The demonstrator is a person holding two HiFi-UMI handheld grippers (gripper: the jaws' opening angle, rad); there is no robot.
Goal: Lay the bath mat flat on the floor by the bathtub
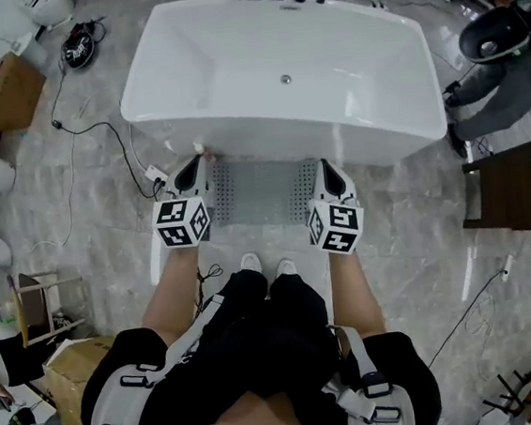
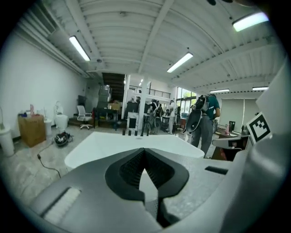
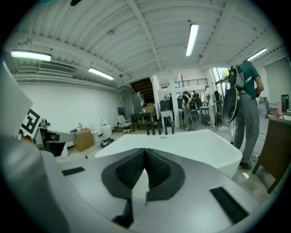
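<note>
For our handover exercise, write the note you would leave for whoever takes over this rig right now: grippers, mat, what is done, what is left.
Left gripper: shut, nothing between its jaws, held above the mat's left end.
Right gripper: shut, empty, above the mat's right end.
Mat: on the floor along the near side of the tub, between the two grippers, and it looks spread flat.
Done: the mat appears laid out by the tub and neither gripper holds it.
Left: probably nothing. Check the mat's ends, which the grippers partly hide, for folds.
</note>
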